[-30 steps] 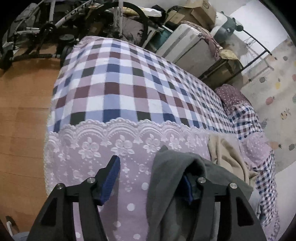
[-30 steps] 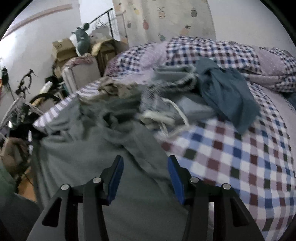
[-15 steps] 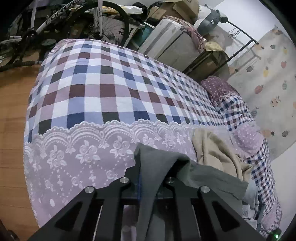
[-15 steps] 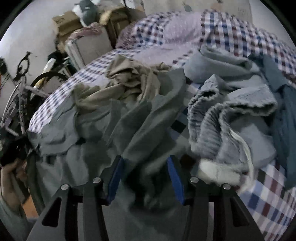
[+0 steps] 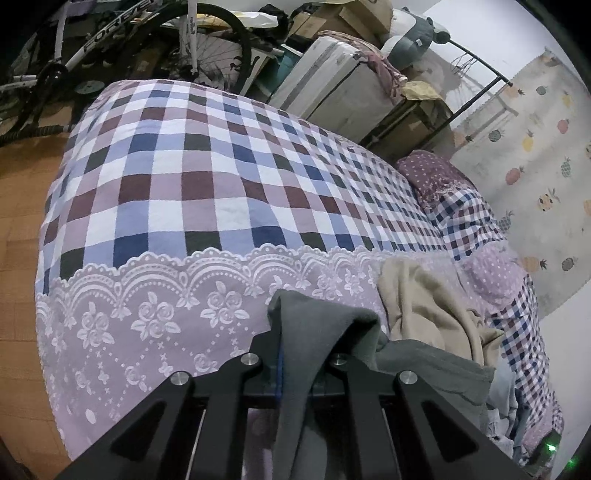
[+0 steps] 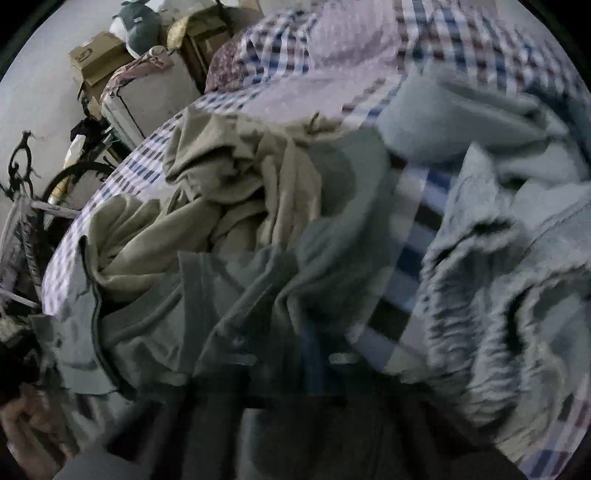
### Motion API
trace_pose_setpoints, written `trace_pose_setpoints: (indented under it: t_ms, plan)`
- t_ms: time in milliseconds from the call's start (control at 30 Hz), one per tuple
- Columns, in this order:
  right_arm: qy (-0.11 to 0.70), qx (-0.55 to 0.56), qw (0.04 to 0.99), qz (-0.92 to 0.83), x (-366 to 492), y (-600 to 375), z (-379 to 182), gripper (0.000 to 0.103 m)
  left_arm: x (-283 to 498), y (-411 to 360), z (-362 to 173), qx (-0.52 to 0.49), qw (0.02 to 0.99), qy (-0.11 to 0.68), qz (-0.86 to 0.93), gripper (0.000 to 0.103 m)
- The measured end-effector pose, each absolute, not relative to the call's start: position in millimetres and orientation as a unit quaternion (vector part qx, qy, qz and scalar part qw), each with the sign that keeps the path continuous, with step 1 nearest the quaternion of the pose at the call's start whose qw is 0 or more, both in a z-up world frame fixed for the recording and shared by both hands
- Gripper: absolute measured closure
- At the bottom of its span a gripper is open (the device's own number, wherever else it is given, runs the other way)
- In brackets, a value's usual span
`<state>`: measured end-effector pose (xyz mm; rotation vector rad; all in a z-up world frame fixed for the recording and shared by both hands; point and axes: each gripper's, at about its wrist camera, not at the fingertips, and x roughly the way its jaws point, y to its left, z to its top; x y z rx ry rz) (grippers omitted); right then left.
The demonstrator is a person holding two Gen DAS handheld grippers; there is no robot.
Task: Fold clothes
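I am watching through the left wrist camera as my left gripper (image 5: 295, 363) is pinching a fold of the dark grey cotton garment (image 5: 314, 332); the jaws are drawn together on the cloth, with only a sliver of blue pad showing at the left of the fold. The grey fabric is draping over the black gripper frame and trailing off to the right, where it is lying against a crumpled beige garment (image 5: 424, 306). Both are sitting on the lavender lace-patterned border (image 5: 147, 314) of the checked blue, maroon and white bedspread (image 5: 203, 177), near the edge of the bed. Beyond the bed, a white-framed bicycle (image 5: 155, 40) is leaning among cardboard boxes (image 5: 354, 14).

The right wrist view is badly blurred. The right gripper (image 6: 295, 365) is showing only as dark smears at the bottom, so I cannot tell how far its jaws are parted or whether they are gripping anything. Ahead of it, the same dark grey garment (image 6: 221, 314) is bunching up in folds, touching the beige garment (image 6: 221, 184) behind it, while a fleecy pale grey garment (image 6: 498, 277) is lying heaped to the right.
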<state>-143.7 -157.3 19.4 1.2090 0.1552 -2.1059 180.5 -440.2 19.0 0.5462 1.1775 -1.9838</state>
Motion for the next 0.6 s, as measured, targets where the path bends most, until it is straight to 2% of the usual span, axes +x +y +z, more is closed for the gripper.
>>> trace_pose_setpoints:
  t_ms: [233, 600]
  plan:
    - [0.026, 0.351, 0.287, -0.891, -142.2, -93.8, 90.5, 0.098, 171.1, -440.9, 26.3, 0.201, 0.375, 0.447, -0.787, 0.098]
    - [-0.020, 0.245, 0.124, -0.961, -153.2, 91.2, 216.1, 0.098, 150.9, -425.2, 50.1, 0.174, 0.347, 0.419, -0.821, 0.098]
